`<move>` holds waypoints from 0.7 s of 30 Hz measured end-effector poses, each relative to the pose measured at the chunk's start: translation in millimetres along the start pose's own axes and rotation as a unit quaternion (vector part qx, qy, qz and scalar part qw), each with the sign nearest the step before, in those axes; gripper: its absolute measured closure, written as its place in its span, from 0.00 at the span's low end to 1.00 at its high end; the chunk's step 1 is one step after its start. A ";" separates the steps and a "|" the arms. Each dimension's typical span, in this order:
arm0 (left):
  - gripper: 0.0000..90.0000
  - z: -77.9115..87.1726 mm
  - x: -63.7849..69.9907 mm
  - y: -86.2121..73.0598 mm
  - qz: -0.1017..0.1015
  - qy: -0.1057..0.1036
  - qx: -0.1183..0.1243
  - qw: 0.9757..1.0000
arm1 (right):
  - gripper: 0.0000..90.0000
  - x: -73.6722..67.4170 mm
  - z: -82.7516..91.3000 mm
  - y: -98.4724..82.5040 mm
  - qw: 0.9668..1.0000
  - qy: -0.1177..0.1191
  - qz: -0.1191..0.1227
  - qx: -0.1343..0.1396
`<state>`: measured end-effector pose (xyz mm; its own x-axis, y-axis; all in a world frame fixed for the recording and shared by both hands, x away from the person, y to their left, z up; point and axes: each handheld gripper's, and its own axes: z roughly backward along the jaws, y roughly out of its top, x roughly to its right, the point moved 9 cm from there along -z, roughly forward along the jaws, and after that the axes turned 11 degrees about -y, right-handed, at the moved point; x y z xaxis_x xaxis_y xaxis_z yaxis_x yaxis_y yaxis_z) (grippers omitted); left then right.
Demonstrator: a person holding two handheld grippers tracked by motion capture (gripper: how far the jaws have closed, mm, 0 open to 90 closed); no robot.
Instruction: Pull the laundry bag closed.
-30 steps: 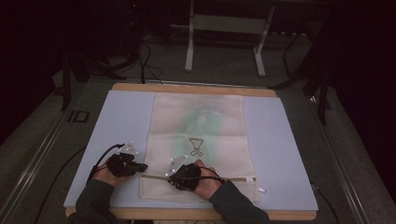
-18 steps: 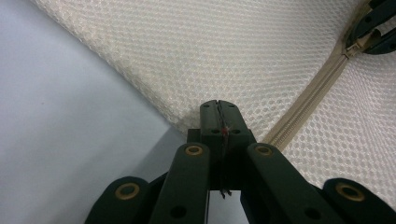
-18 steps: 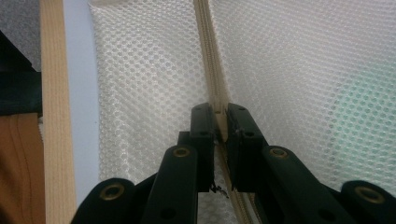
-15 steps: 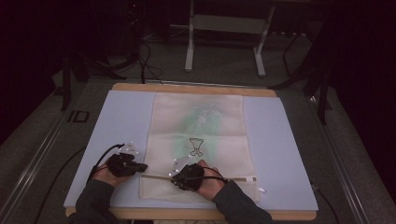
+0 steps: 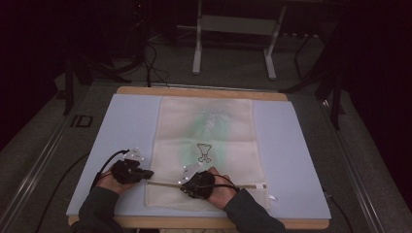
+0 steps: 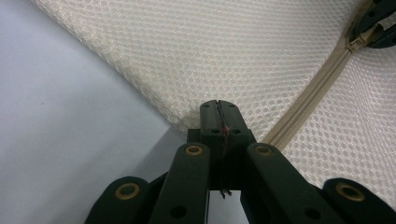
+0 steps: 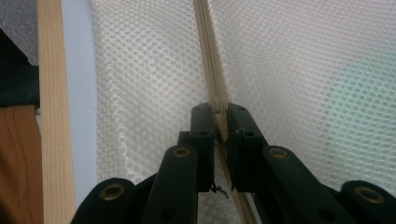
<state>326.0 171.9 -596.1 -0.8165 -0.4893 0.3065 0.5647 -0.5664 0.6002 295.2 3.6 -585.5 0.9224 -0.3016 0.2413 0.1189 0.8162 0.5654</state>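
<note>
Wooden table [image 5: 204, 92]; pale-blue mat [image 5: 121, 126] on it; mesh bag [image 5: 206, 141] atop

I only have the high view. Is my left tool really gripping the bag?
Observer: Yes. In the left gripper view, the left tool is shut on the mesh edge of the bag, just beside the zipper.
Operator: And the right tool?
Observer: In the right gripper view, the right tool is clamped on the zipper, whose tape runs straight ahead from between the jaws.
</note>
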 end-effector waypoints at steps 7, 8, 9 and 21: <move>1.00 0.0 0.0 0.1 0.000 -0.001 0.000 1.000 | 0.91 1.1 2.5 -3.3 1.000 -0.001 0.000 0.000; 1.00 0.0 0.0 0.0 0.000 -0.001 0.001 1.000 | 0.91 0.9 2.8 -3.5 1.000 -0.001 -0.003 0.001; 1.00 0.0 0.0 0.0 0.000 -0.001 0.000 1.000 | 0.91 1.1 3.2 -4.2 1.000 -0.002 -0.003 0.000; 1.00 0.1 0.0 -0.2 -0.001 -0.001 -0.001 1.000 | 0.91 4.5 6.7 -13.0 1.000 -0.005 -0.004 -0.005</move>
<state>325.9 172.0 -596.2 -0.8173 -0.4879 0.3065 0.5639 -0.5679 0.5996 295.4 -11.6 -586.5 0.9179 -0.3125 0.2444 0.1296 0.8184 0.5598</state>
